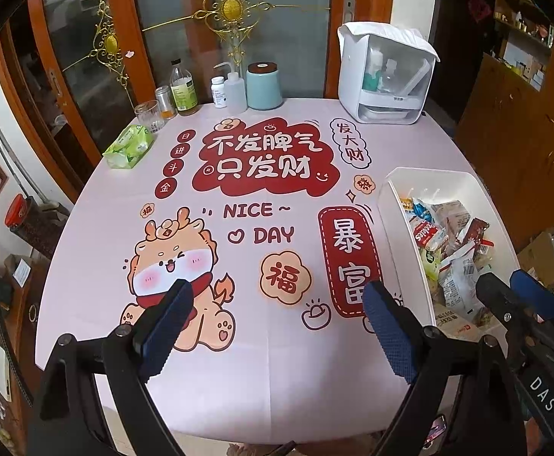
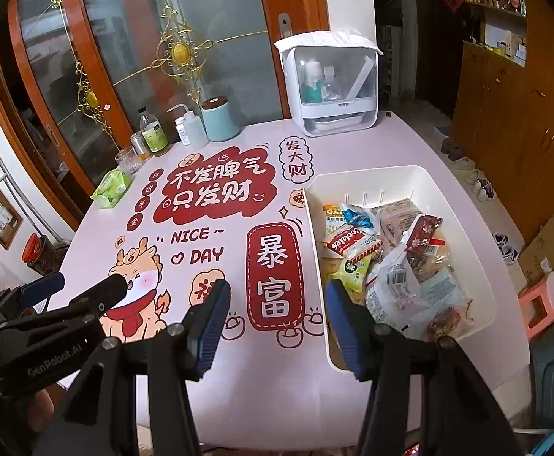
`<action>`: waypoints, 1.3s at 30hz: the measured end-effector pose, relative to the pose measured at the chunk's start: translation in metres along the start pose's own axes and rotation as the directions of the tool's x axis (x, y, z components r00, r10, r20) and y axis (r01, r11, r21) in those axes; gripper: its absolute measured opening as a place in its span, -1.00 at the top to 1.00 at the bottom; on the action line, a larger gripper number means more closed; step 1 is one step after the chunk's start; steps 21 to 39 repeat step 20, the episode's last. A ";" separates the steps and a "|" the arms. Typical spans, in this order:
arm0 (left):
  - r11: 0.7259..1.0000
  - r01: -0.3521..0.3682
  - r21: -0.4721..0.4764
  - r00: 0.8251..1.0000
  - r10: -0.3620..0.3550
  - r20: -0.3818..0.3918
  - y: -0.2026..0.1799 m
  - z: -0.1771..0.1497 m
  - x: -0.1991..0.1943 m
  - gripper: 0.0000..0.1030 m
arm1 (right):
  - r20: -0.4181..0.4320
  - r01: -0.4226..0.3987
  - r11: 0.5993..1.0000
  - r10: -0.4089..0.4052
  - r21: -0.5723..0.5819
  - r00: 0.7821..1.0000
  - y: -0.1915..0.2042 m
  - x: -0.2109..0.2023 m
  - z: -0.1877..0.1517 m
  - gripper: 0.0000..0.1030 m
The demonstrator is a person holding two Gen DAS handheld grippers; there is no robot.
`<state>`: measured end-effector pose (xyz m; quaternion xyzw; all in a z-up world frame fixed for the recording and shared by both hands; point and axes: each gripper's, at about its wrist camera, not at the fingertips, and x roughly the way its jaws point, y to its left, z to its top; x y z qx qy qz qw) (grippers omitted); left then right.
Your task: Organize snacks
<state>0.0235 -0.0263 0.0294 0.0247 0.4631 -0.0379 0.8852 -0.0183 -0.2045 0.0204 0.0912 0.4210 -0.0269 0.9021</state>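
Note:
A white bin (image 2: 314,228) on the right side of the table holds several snack packets (image 2: 391,262), among them a red-and-white cookies pack (image 2: 349,242) and a white barcode bag (image 2: 394,285). In the left wrist view the bin (image 1: 386,205) lies to the right, with the snack packets (image 1: 448,239) inside. My left gripper (image 1: 277,326) hovers open over the printed tablecloth, nothing between its blue pads. My right gripper (image 2: 279,326) is also open and empty, its right finger over the bin's near-left rim. Each gripper shows in the other's view: the right gripper (image 1: 512,287), the left gripper (image 2: 85,285).
Along the table's far edge stand a green tissue pack (image 1: 129,146), a glass (image 1: 147,114), bottles (image 1: 181,89), a teal canister (image 1: 263,85) and a white lidded box (image 1: 385,76). A pink stool (image 2: 543,300) and cardboard boxes (image 2: 552,247) sit on the floor at right.

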 end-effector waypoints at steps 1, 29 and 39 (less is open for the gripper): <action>1.000 0.000 0.000 1.000 0.000 0.000 0.000 0.000 0.000 -0.74 | -0.001 0.000 1.000 0.000 0.000 1.000 -0.001 0.001 0.000 -0.04; 1.000 -0.004 0.000 1.000 0.004 -0.007 0.000 -0.002 0.001 -0.74 | -0.015 -0.008 1.000 0.008 -0.001 1.000 -0.003 0.005 -0.002 -0.04; 1.000 -0.004 0.000 1.000 0.004 -0.007 0.000 -0.002 0.001 -0.74 | -0.015 -0.008 1.000 0.008 -0.001 1.000 -0.003 0.005 -0.002 -0.04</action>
